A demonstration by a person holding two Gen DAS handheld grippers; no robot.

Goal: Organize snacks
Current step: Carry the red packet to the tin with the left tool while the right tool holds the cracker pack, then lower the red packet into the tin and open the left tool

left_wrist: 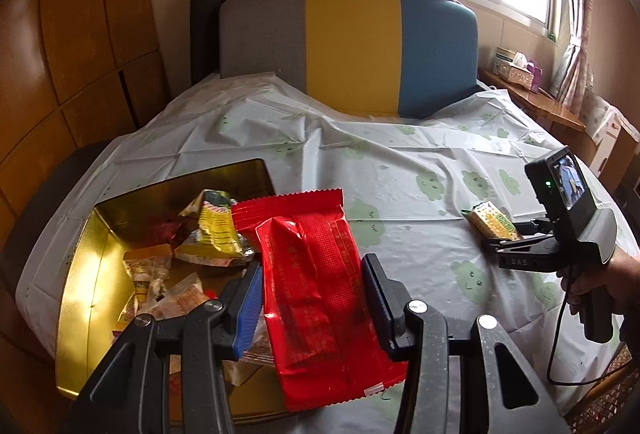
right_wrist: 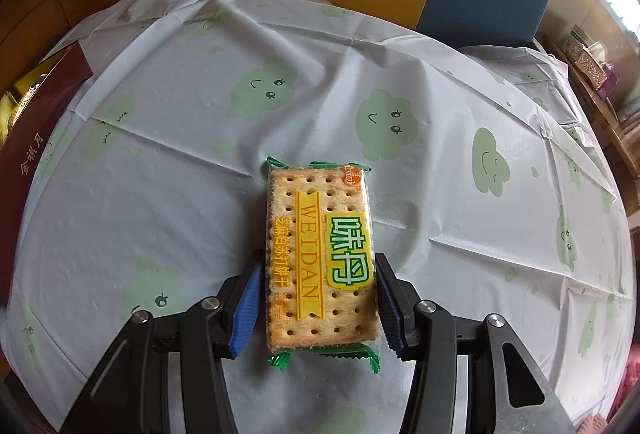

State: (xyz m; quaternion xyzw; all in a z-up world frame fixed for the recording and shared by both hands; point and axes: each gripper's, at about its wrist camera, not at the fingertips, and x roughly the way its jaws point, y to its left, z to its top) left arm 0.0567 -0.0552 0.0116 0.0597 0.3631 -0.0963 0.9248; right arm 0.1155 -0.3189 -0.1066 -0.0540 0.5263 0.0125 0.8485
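The left gripper [left_wrist: 316,298] clamps the light, crinkly, slippery red packet [left_wrist: 316,290] mid-body above the gold tin [left_wrist: 80,286], while the right gripper [right_wrist: 318,298] pinches the brittle cracker pack [right_wrist: 320,254] by its long edges on the tablecloth [right_wrist: 180,153].

Two grippers, left [left_wrist: 312,298] and right [left_wrist: 502,244], are working over one table [left_wrist: 400,169]. One red packet [left_wrist: 316,294], one cracker pack [right_wrist: 320,258] and one gold tin [left_wrist: 92,274] are showing, the tin holding roughly five snacks [left_wrist: 216,234].
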